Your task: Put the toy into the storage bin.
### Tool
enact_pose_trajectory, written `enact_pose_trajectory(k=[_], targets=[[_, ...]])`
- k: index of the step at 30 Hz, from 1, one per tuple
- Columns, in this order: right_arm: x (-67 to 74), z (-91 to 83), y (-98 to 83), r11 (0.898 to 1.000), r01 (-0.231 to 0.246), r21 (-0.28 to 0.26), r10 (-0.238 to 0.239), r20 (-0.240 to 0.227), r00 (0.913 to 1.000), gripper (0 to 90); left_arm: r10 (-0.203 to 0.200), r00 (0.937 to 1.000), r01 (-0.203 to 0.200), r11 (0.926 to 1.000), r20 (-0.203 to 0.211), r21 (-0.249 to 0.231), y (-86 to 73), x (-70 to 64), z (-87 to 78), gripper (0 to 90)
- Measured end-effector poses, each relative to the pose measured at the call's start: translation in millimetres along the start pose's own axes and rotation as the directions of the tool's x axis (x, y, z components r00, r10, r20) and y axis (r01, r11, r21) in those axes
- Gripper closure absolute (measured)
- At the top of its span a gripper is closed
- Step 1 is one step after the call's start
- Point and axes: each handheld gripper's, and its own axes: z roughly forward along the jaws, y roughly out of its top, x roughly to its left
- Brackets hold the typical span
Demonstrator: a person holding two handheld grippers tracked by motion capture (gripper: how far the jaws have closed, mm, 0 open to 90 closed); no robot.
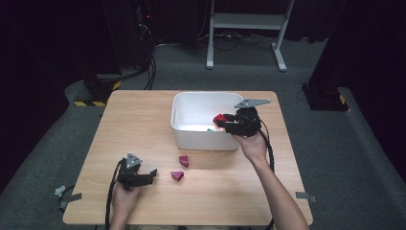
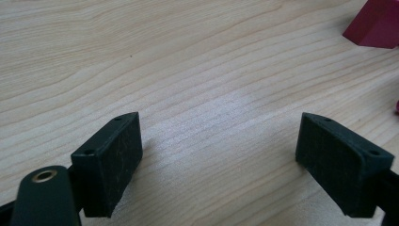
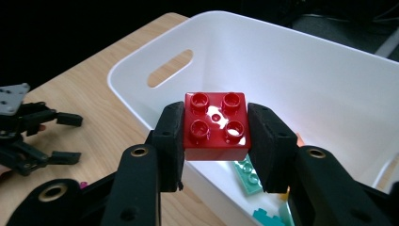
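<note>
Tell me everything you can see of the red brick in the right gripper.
The red brick is a square, glossy plastic building block with four round studs on top and a small dimple at their centre. It sits level, studs up, clamped on two opposite sides by the right gripper, whose black pads press its side walls. It hangs over the near edge of the white bin, touching nothing else. In the high view it shows as a red spot at the bin's right side.

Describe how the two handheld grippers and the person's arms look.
Both the left gripper and the right gripper are black, each topped by a grey three-cornered plate and trailing a black cable. Their jaws are blocky black pads on arms with brass-ringed pivot holes. The forearms are bare, no sleeves visible.
</note>
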Motion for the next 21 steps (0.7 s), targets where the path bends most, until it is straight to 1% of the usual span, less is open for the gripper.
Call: enact_pose_trajectory(k=[7,12,15,17,19,21], targets=[[-13.9,8.2,-2.1,0.999,-0.038,0.014,0.038,0.047,0.9982,58.8,0.0,1.0,0.0,1.0,0.0,0.0,0.0,0.0,0.0,15.3],[-21.6,13.7,-4.0,0.998,-0.059,0.03,0.056,0.078,0.9953,58.5,-0.001,1.0,0.001,1.0,0.0,0.0,0.0,0.0,0.0,15.3],[-25.3,15.8,-4.8,0.998,-0.061,0.029,0.058,0.101,0.9932,57.9,0.001,1.0,-0.001,1.0,0.0,0.0,0.0,0.1,0.0,15.3],[-27.3,16.9,-5.4,0.997,-0.066,0.028,0.062,0.112,0.9917,54.8,0.001,1.0,-0.001,1.0,0.0,0.0,0.0,0.1,0.0,15.3],[-29.0,18.7,-5.9,0.997,-0.072,0.036,0.067,0.118,0.9907,49.8,0.0,1.0,0.0,1.0,0.0,0.0,0.0,0.0,0.0,15.3],[-29.4,19.7,-6.9,0.997,-0.07,0.041,0.064,0.126,0.99,47.1,0.0,1.0,0.0,1.0,0.0,0.0,0.0,0.0,0.0,15.3]])
